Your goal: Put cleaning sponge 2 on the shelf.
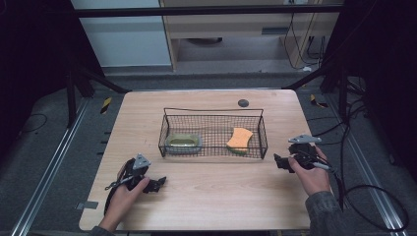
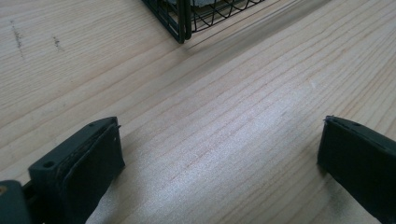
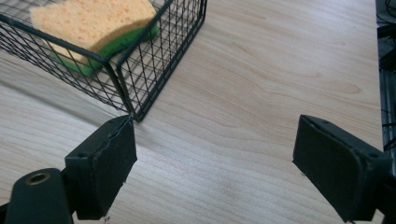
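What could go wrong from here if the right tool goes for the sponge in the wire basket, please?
The right tool sits close to the basket's near corner, so it might catch the wire and shove the basket. The sponge leans near that end wall, leaving little room for open jaws. The left tool isn't steadying the basket.

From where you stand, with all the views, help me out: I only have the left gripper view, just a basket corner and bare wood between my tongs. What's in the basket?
Observer: An orange sponge with a green underside lies in the right half of the wire basket.
Operator: Anything else in there?
Observer: A shallow greenish dish sits in the left half, apart from the sponge.
Operator: Where are the right tongs?
Observer: The right tongs stand open near the basket's right front corner, holding nothing, over the table.
Operator: And mine, from above?
Observer: The left tongs sit in front of the basket's left end, open too.
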A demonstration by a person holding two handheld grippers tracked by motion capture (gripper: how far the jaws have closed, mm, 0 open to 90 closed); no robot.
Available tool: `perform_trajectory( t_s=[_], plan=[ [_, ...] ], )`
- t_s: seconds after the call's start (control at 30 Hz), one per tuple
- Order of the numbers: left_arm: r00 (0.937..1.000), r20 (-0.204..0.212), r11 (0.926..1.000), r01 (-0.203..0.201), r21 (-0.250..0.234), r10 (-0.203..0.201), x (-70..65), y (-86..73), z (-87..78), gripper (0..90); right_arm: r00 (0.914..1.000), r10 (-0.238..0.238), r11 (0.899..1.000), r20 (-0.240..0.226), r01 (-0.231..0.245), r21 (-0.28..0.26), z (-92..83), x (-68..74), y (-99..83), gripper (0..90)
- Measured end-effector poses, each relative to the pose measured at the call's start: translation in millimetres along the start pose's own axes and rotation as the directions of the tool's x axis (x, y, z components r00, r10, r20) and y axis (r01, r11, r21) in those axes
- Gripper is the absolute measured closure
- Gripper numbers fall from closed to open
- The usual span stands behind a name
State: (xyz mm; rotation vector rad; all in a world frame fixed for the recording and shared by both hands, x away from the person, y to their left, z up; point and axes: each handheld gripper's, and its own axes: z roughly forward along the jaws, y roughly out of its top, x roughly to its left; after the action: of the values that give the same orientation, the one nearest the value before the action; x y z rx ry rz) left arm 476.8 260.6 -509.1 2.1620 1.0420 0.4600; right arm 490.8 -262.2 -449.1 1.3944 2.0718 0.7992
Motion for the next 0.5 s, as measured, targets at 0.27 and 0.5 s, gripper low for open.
perform_trajectory(
  t_s=[0.27, 0.5],
  plan=[
    [1.0, -0.001, 1.0, 0.0, 0.0, 0.0, 0.0, 0.0, 0.0, 0.0, 0.9994, 0.034, 0.999, -0.004, -0.034, 0.034, 21.7, -1.4, -12.6, 13.0],
    [1.0, 0.0, 1.0, 0.0, 0.0, 0.0, 0.0, 0.0, 0.0, 0.0, 0.9971, 0.075, 0.996, -0.003, -0.075, 0.037, 37.0, -7.0, -22.0, 12.9]
  ],
)
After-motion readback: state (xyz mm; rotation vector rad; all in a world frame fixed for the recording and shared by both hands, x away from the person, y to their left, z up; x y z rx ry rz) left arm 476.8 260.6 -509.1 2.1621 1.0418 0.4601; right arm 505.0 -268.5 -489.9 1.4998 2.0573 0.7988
